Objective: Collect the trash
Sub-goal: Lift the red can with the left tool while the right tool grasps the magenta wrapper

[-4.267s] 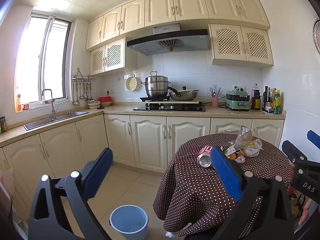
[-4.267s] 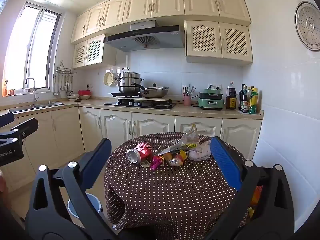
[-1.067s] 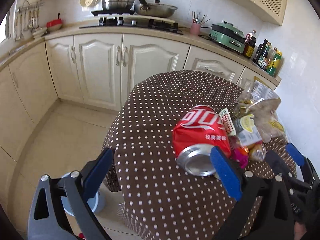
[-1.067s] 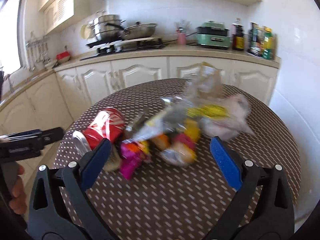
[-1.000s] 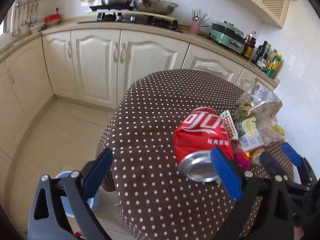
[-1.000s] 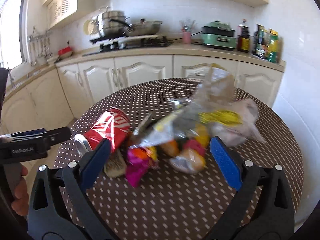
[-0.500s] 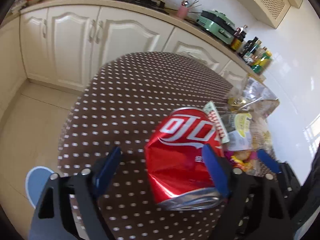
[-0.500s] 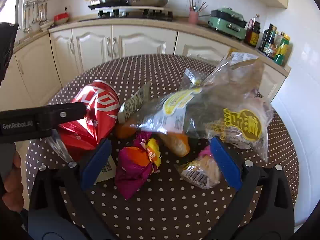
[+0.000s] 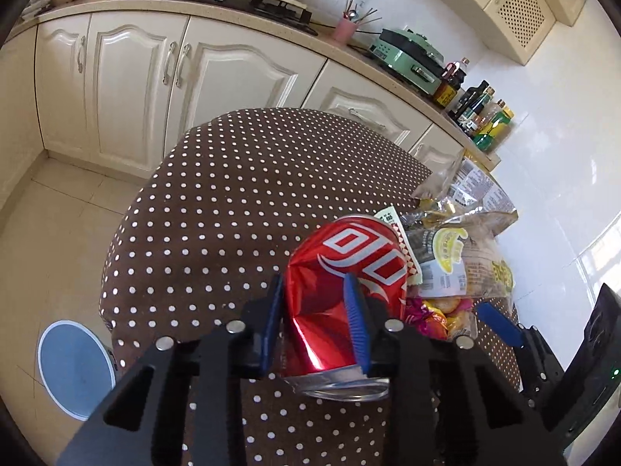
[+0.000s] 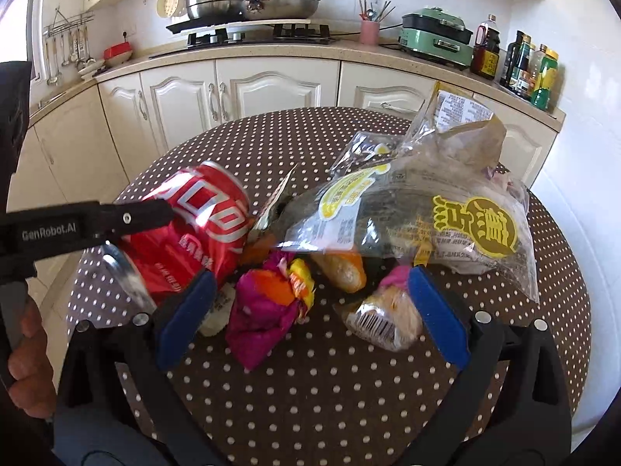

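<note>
A crushed red soda can (image 9: 341, 272) lies on the round table with a brown polka-dot cloth (image 9: 233, 202). My left gripper (image 9: 316, 306) is shut on the can, blue pads pressed into its sides. The can also shows in the right wrist view (image 10: 198, 229). My right gripper (image 10: 306, 310) is open, its pads either side of a pink and orange wrapper (image 10: 268, 303) and a small bread packet (image 10: 384, 318). Clear plastic bags with yellow labels (image 10: 419, 217) lie just behind. The right gripper also shows in the left wrist view (image 9: 500, 330).
A light blue bin (image 9: 73, 365) stands on the tiled floor left of the table. Cream cabinets (image 9: 136, 77) and a counter with a stove, a green cooker (image 10: 434, 39) and bottles (image 10: 531, 70) run behind. A white tiled wall (image 9: 562, 155) is to the right.
My left gripper has moved in over the can and closed on it, denting it. My right gripper has come down closer to the wrappers and stayed open.
</note>
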Action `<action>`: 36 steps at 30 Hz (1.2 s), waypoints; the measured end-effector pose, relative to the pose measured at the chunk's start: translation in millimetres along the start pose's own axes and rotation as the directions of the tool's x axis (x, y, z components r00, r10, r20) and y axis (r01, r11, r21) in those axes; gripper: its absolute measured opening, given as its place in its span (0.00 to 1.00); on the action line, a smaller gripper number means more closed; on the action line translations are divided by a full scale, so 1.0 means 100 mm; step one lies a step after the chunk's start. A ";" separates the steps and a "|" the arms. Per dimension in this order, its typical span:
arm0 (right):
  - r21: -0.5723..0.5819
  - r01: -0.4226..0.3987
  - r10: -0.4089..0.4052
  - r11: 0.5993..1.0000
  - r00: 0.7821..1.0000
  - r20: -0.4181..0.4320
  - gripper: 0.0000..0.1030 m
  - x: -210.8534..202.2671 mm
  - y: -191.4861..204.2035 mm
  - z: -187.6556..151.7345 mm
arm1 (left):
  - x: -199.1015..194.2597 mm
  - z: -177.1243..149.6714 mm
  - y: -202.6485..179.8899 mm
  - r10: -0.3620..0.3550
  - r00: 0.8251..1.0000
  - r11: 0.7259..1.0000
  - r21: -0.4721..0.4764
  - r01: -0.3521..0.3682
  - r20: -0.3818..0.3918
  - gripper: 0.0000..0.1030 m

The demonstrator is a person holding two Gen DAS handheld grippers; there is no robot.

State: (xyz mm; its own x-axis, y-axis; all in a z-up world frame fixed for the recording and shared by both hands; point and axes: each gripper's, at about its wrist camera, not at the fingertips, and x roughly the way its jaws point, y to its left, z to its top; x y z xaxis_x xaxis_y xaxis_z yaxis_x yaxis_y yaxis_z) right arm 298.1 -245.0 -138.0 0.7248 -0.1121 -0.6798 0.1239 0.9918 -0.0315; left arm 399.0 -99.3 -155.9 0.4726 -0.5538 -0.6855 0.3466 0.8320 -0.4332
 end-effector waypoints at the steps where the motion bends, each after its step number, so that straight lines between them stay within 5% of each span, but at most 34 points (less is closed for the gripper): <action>1: -0.003 -0.005 0.005 1.000 1.000 0.000 0.94 -0.01 0.01 -0.01 | -0.03 -0.02 0.00 -0.002 1.000 1.000 0.007 0.002 0.002 0.27; 12: 0.065 -0.095 0.095 0.993 0.996 0.000 0.94 -0.01 -0.06 -0.04 | 0.03 -0.27 -0.20 -0.146 0.985 0.985 0.081 0.153 -0.088 0.25; 17: 0.075 -0.108 0.106 0.991 0.994 0.024 0.94 -0.15 -0.08 -0.10 | -0.06 -0.33 -0.25 -0.053 0.998 0.994 0.094 0.055 -0.025 0.12; 27: 0.095 -0.025 0.028 0.995 0.999 -0.031 0.94 -0.33 -0.31 -0.33 | -0.26 -0.45 -0.15 -0.042 0.999 0.993 0.107 0.045 -0.025 0.11; 31: 0.044 -0.026 0.029 0.999 0.997 -0.073 0.94 -0.25 -0.21 -0.38 | -0.24 -0.48 0.01 -0.003 1.000 0.998 0.057 0.005 -0.031 0.34; 36: 0.053 -0.005 0.007 0.999 0.999 -0.044 0.94 -0.30 -0.21 -0.40 | -0.27 -0.50 0.12 -0.009 1.000 1.000 0.022 0.009 -0.030 0.43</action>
State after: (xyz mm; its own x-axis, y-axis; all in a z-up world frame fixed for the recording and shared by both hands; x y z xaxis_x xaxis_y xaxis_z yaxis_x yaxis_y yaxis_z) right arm 246.5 -260.2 -146.0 0.6952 -0.1021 -0.7115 0.1563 0.9876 0.0110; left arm 349.9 -73.2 -171.8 0.4448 -0.5596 -0.6993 0.3686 0.8260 -0.4266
